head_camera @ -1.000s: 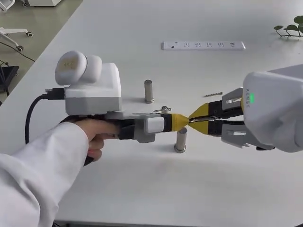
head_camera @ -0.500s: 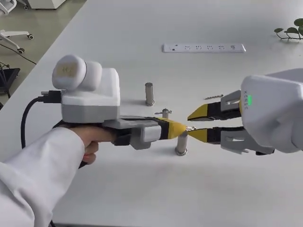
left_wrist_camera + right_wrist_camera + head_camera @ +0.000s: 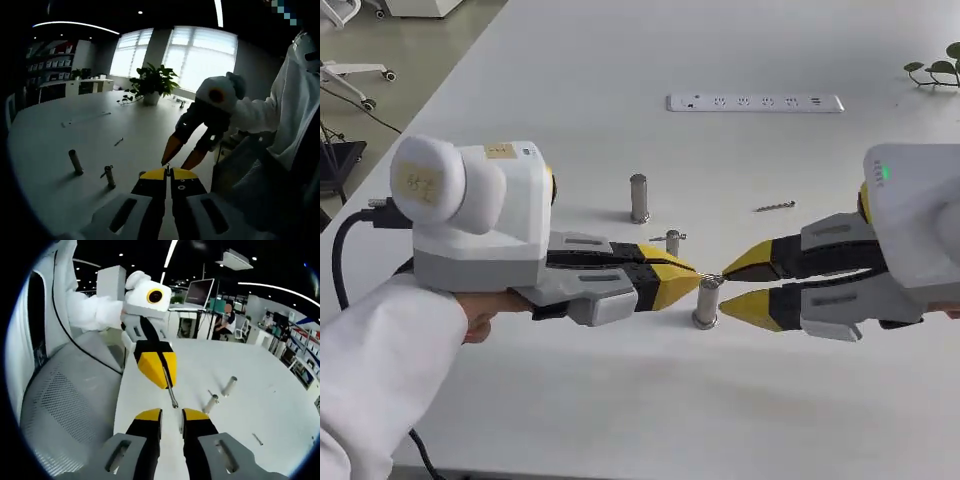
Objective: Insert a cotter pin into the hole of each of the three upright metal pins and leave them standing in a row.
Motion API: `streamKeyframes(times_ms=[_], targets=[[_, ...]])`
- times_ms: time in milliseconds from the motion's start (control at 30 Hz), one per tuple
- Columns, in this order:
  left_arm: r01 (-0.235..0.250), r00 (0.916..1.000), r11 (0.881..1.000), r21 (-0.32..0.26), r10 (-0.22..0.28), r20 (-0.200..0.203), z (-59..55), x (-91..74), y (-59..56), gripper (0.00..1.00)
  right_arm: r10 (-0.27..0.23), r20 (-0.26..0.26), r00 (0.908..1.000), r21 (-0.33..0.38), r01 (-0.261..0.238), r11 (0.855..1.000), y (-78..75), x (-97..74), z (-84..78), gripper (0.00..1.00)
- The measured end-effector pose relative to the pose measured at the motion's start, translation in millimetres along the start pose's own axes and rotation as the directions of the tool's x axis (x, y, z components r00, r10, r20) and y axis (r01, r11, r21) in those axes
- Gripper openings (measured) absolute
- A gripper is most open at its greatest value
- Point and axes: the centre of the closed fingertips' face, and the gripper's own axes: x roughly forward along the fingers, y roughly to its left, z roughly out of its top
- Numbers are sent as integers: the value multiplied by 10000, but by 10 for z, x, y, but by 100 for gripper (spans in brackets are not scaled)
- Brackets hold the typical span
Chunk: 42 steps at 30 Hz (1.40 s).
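Mid-frame on the desk (image 3: 620, 400) stand 3 metal pins (image 3: 638, 197) (image 3: 672, 243) (image 3: 705, 300), the middle one carrying 1 cotter pin (image 3: 660, 238), and 1 loose cotter pin (image 3: 775, 206) lies to their right. The left gripper (image 3: 695, 277) has its fingers clamped on a 3rd cotter pin (image 3: 171, 392) at the front one's top. The right gripper (image 3: 722, 288) has fingers that were shut against it 1.0 s ago and now gape.

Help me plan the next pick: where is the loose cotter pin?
Head view: the loose cotter pin lies flat on the table, right of the far metal pin, between the power strip and the right gripper.
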Motion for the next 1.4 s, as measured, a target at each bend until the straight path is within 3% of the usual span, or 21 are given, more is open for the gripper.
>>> streamKeyframes(times_ms=[67, 200, 300, 433, 700, 900, 967, 1167, 1267, 1400], targets=[[249, 9997, 9960, 860, -244, -67, -6, 18, -39, 0, 30, -19, 10000, 17, -30, 10000, 4, 10, -12, 10], [582, 9983, 9895, 1322, -581, -52, -5, 53, -130, 0, 185, -116, 9998, 101, -183, 9998, 64, 26, -33, 7], [695, 9974, 9838, 1654, -657, -285, -38, 81, -151, 0, 397, -136, 9991, 174, -394, 9991, 122, 29, -46, 1], [816, 9964, 9824, 1682, -765, -363, -47, 93, -164, 0, 584, -227, 9980, 254, -578, 9980, 184, 25, -79, 0], [1350, 9869, 9616, 2390, -1089, -1193, -193, 109, -218, 0, 977, -480, 9941, -28, -980, 9952, 259, -2, -155, 0], [1669, 9738, 9417, 2923, -1108, -1988, -354, 157, -244, 1, 1350, -798, 9876, -450, -1388, 9893, 315, -15, -215, 0], [1671, 9723, 9384, 3026, -1060, -2084, -374, 177, -245, 0, 1347, -892, 9869, -551, -1399, 9886, 333, -19, -218, 0], [1341, 9826, 9526, 2731, -920, -1616, -314, 194, -198, 2, 1013, -876, 9910, -586, -1066, 9926, 297, -50, -207, 0], [1005, 9905, 9670, 2342, -752, -1147, -241, 218, -164, 15, 688, -898, 9936, -490, -734, 9961, 204, -75, -221, 0], [236, 9949, 9731, 2291, -3, -1011, -252, 242, 18, 26, 55, -1193, 9928, -210, -81, 9997, 4, -132, -312, 0]])
